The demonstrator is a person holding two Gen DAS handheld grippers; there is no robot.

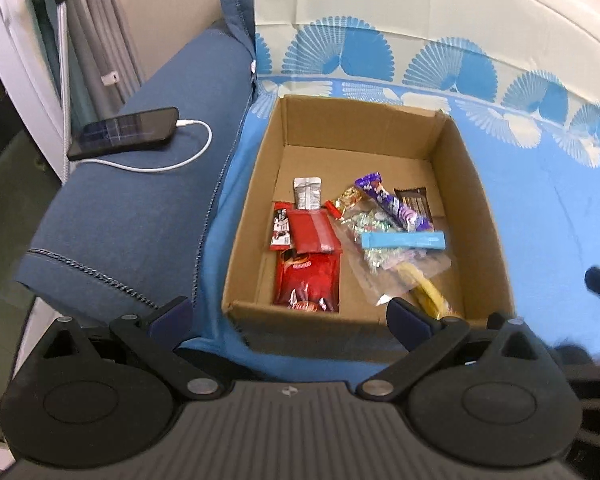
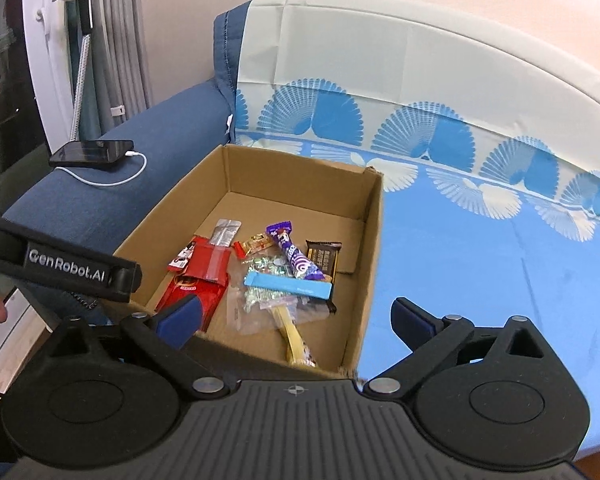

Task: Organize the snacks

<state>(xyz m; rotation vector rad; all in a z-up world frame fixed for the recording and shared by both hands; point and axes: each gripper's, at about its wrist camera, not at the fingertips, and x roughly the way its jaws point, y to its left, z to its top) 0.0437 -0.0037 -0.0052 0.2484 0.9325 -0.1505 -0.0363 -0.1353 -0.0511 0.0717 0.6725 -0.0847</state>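
Several wrapped snacks lie loose on the floor of an open cardboard box (image 1: 452,184), which sits on a blue patterned sheet (image 1: 548,216) at the sofa's left end, just beside the blue armrest (image 1: 139,208). Against the box's left wall lie a red packet (image 1: 306,280) and a red wrapper (image 1: 314,232); toward its right wall lie a purple chocolate bar (image 1: 392,204), a dark brown bar (image 1: 414,200) and a light blue stick pack (image 1: 404,240) resting on a clear bag of sweets (image 1: 380,256). A yellow wrapper (image 2: 293,336) lies near the box's front wall. The left gripper (image 1: 287,312) and the right gripper (image 2: 295,316) both stand with jaws spread wide, nothing between them (each above the box's near edge). A phone (image 1: 127,132) with a white cable (image 1: 195,148) rests on the armrest.
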